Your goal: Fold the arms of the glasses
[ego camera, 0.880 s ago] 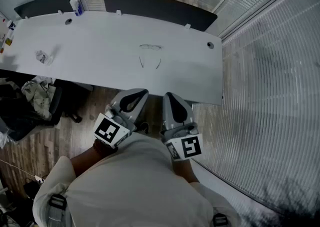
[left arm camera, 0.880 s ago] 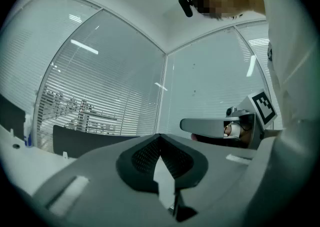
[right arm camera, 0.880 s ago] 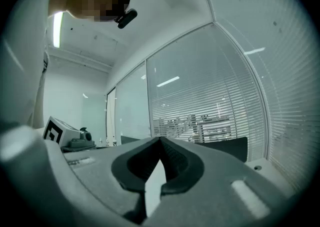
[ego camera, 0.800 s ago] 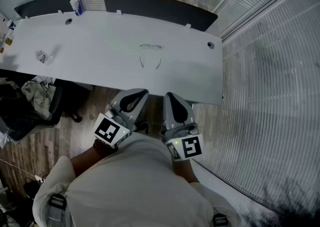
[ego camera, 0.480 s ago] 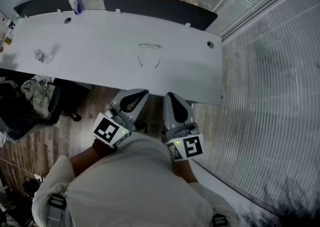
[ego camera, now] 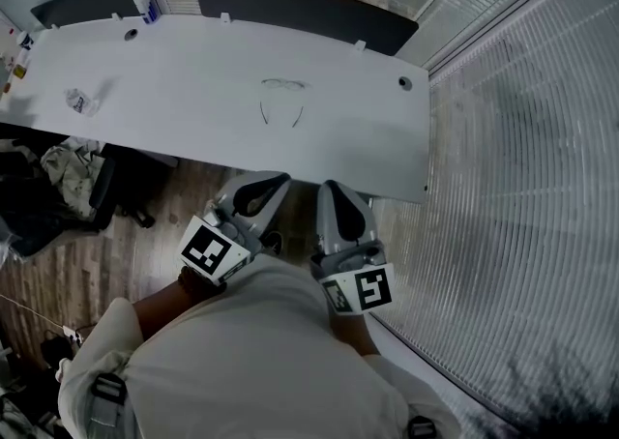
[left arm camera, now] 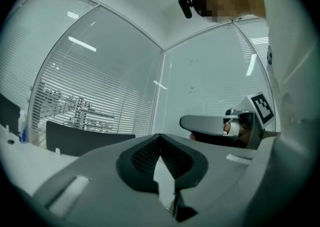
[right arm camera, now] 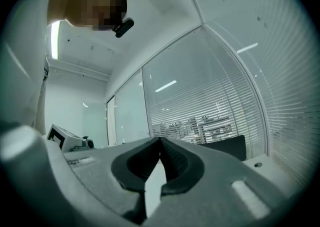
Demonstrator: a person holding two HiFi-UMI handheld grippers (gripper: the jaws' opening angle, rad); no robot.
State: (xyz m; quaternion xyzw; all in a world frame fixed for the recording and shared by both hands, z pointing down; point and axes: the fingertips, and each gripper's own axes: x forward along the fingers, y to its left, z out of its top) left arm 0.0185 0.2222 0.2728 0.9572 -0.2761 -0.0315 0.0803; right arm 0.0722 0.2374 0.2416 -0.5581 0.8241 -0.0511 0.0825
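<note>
White desk (ego camera: 193, 70) fills the upper half of the head view, and the glasses (ego camera: 281, 99) lie on it near its middle, thin wire frame farthest from the person and both arms spread open, pointing back toward the near edge. The left gripper (ego camera: 266, 182) and right gripper (ego camera: 333, 191) are held side by side below the desk's near edge, close to the person's chest, so the glasses sit at roughly 12 o'clock from the pair and well apart from both. Each gripper's own view shows its jaws closed together with nothing held: the left gripper (left arm camera: 161, 140) and the right gripper (right arm camera: 160, 143) both look level toward the blinds. The glasses are faint and small; the lenses and hinges are hard to make out. The person's torso cuts off the wrists behind the marker cubes (ego camera: 207, 249). At 10 o'clock from the glasses a crumpled scrap (ego camera: 79, 101) lies on the desk, too small to identify.
</note>
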